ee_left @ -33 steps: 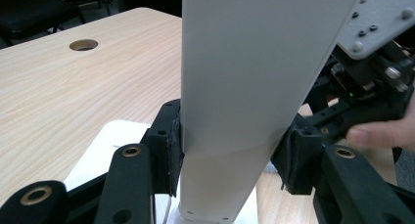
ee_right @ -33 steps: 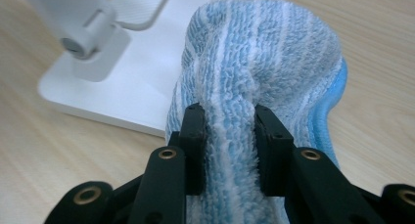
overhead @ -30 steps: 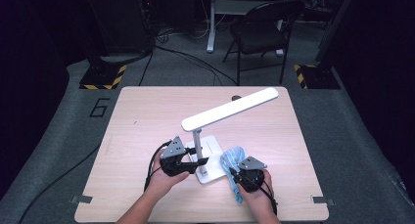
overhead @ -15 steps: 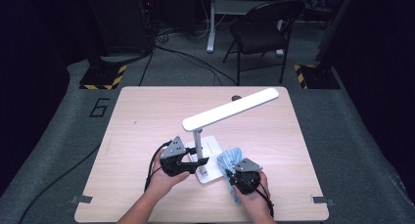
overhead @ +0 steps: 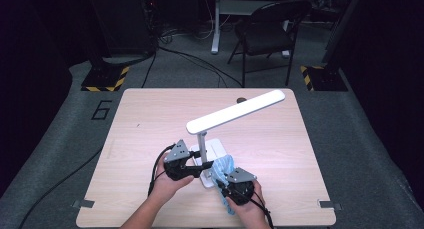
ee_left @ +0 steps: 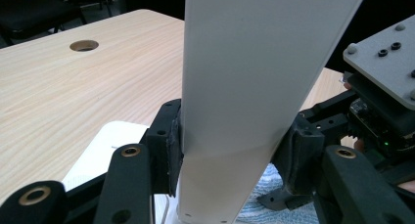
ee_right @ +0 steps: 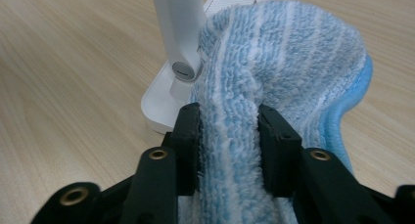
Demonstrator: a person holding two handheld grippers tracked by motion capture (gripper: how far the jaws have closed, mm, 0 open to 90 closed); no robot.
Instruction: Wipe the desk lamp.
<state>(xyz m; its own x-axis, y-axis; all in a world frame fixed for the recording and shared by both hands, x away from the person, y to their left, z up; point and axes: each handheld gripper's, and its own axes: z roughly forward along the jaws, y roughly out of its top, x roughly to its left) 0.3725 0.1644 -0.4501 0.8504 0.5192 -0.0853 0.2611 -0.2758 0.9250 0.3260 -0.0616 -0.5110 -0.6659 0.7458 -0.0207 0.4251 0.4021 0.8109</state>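
At the near edge of the tabletop (overhead: 150,119), the left hand-held gripper (overhead: 194,161) pinches the upright post (overhead: 202,140) of a white desk lamp (overhead: 235,110) — in the left gripper view its pads press on either side of the white stem. Just to the right, the right hand-held gripper (overhead: 223,180) grips a bunched blue striped cloth (ee_right: 279,62); its jaws have just been opening a little, yet the pads press into the folds. The cloth lies against the lamp's flat base (overhead: 216,150) beside the post. The lamp's long head slants up toward the far right. A round hole (ee_left: 83,45) sits at the tabletop's far edge.
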